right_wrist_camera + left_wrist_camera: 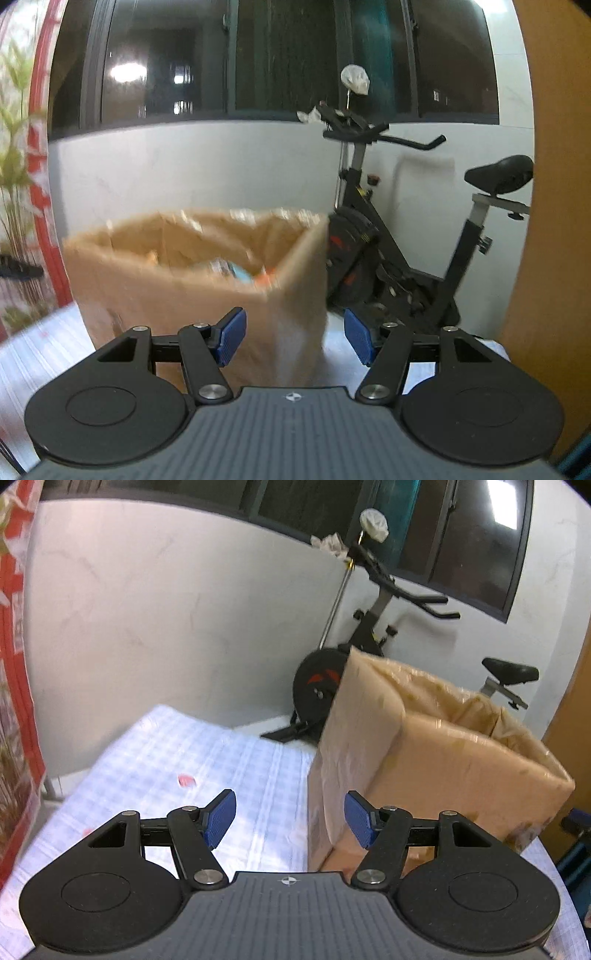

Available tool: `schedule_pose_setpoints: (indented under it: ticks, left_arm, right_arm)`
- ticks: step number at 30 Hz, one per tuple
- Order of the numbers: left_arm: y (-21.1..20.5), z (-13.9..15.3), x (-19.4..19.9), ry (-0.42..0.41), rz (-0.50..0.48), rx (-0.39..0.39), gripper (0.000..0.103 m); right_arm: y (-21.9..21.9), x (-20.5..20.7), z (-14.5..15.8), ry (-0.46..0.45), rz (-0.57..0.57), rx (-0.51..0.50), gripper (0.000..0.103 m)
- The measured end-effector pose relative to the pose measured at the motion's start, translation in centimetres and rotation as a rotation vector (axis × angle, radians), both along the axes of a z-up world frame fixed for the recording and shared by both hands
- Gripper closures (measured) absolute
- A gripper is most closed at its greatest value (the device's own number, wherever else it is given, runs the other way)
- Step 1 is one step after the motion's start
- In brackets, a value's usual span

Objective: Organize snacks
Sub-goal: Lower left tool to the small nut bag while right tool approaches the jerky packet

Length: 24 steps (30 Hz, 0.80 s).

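Standing open-topped on the checked cloth (pixel 207 753) that covers the bench, the cardboard box (pixel 436 760) is the thing everything here turns on: its flaps are up and a clear plastic liner is folded over its rim, which suits a container meant to take loose packets. From the right wrist view a few snacks (pixel 240 271) show inside it, a bluish packet and something orange, too blurred to name. The left tongs (pixel 290 819) stand apart with nothing between the blue pads, aimed at the near corner of the box, with bare cloth to their left. The right tongs (pixel 294 339) are likewise apart and empty, pointed at the other near corner and tilted a little downward. Both seem placed to come at the box from either side, perhaps to steady or shift it, or to reach in; which cannot be told yet. A small red mark (pixel 186 780) lies on the cloth, well apart from the box. Behind stands an exercise bike (pixel 399 236) against the white wall.
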<state>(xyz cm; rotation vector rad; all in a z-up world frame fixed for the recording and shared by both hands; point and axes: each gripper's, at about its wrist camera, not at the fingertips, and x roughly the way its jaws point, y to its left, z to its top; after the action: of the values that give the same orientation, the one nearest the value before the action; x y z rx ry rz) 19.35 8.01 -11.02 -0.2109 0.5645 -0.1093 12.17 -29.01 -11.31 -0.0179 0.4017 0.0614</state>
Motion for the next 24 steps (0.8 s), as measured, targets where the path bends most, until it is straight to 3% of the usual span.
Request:
schedule_pose_setpoints:
  ticks: [5, 13, 19, 24]
  left_arm:
    - [-0.3, -1.8, 0.1, 0.046, -0.006, -0.012, 0.036]
    - [0.1, -3.7, 0.0, 0.09, 0.017, 0.011, 0.036]
    - [0.4, -5.0, -0.3, 0.117, 0.029, 0.018, 0.036]
    - [0.0, -5.7, 0.1, 0.137, 0.028, 0.008, 0.036]
  right_arm:
    - [0.1, 0.0, -4.7, 0.102, 0.015, -0.068, 0.041]
    - [-0.6, 1.2, -11.1, 0.289, 0.014, -0.011, 0.041]
    - [-1.5, 1.8, -13.0, 0.364, 0.015, -0.013, 0.041]
    - [-1.4, 1.9, -13.1, 0.363, 0.003, -0.011, 0.039]
